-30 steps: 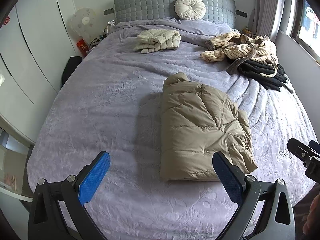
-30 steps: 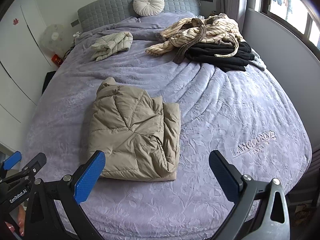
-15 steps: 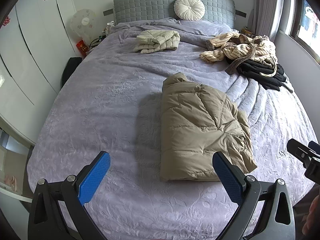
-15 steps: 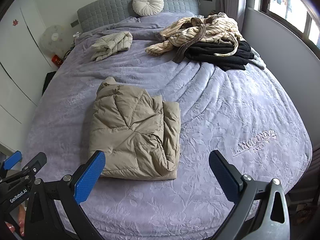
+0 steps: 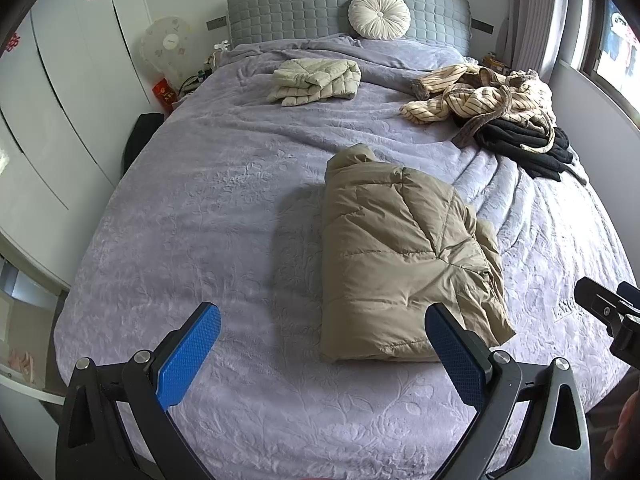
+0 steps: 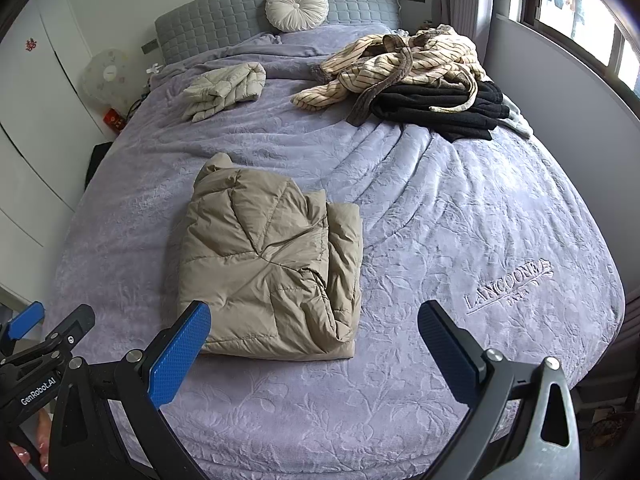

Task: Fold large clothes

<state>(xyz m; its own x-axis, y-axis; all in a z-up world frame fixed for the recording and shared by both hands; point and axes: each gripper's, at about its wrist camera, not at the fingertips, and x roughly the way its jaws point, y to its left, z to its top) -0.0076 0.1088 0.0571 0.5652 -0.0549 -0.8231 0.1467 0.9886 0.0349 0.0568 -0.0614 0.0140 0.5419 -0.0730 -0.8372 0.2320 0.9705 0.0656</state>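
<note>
A tan puffer jacket (image 5: 404, 256) lies folded into a rectangle in the middle of the purple bed (image 5: 208, 216); it also shows in the right wrist view (image 6: 268, 268). My left gripper (image 5: 324, 336) is open and empty, held above the bed's near edge just short of the jacket. My right gripper (image 6: 316, 332) is open and empty, over the near edge by the jacket's near right corner. A cream quilted jacket (image 5: 316, 80) lies folded near the headboard. A striped cream garment (image 5: 484, 92) lies in a heap on black clothes (image 5: 524, 144) at the far right.
A round white cushion (image 5: 379, 15) leans on the grey headboard (image 5: 288, 12). White wardrobes (image 5: 60, 92) and a fan (image 5: 166, 46) stand left of the bed. A grey wall (image 6: 568, 104) and a window run along the right side.
Both grippers have drawn back very slightly from the bed. The tan jacket and the other clothes have not moved.
</note>
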